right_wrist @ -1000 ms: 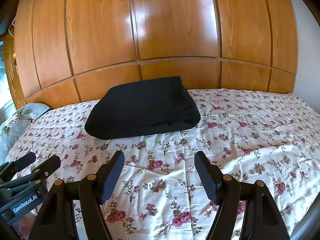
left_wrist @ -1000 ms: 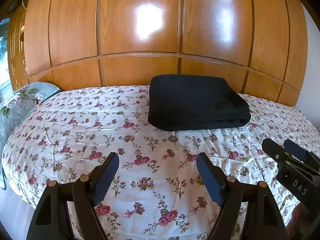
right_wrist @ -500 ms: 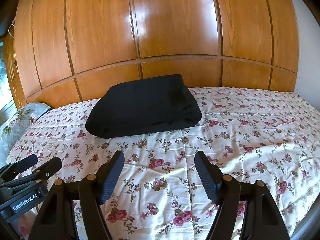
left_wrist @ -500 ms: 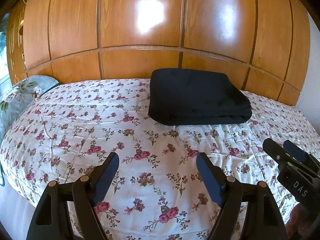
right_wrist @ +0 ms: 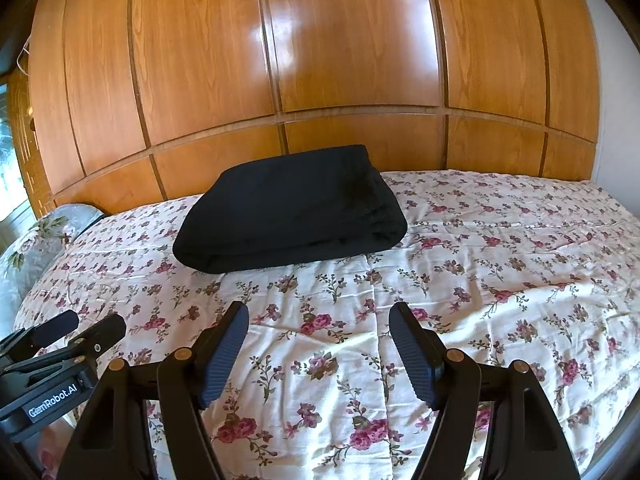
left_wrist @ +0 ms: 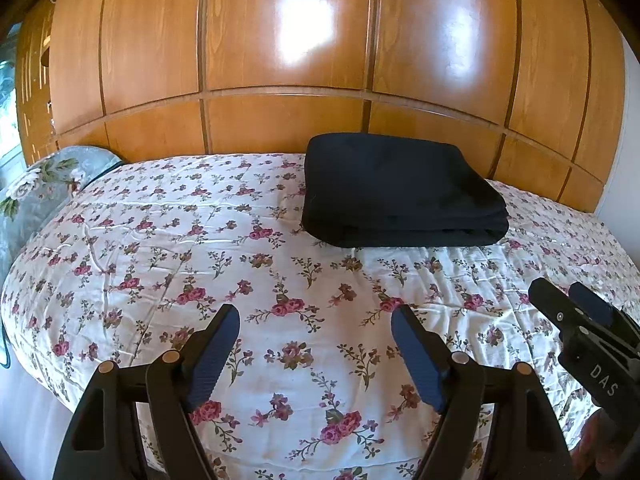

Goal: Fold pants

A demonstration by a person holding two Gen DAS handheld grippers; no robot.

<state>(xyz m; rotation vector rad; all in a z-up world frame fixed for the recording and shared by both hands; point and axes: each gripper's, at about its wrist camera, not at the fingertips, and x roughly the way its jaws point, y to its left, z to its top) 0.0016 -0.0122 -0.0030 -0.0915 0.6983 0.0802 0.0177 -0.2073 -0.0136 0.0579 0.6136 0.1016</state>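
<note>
The black pants [left_wrist: 400, 192] lie folded into a thick, layered rectangle on the bed [left_wrist: 160, 248], close to its far edge, right against the wooden panel wall [left_wrist: 288, 40]. Their stacked folds face the near side. A floral bedspread covers the bed, and a grey flowered pillow [left_wrist: 36, 188] sits at the far left corner.

The left gripper [left_wrist: 316, 344] hovers above the near edge of the bed, its tongs spread wide and holding nothing. The right gripper [right_wrist: 320, 340] hangs beside it over the same edge, its tongs likewise spread and empty. Both are well apart from the pants. No containers show in either view.
</note>
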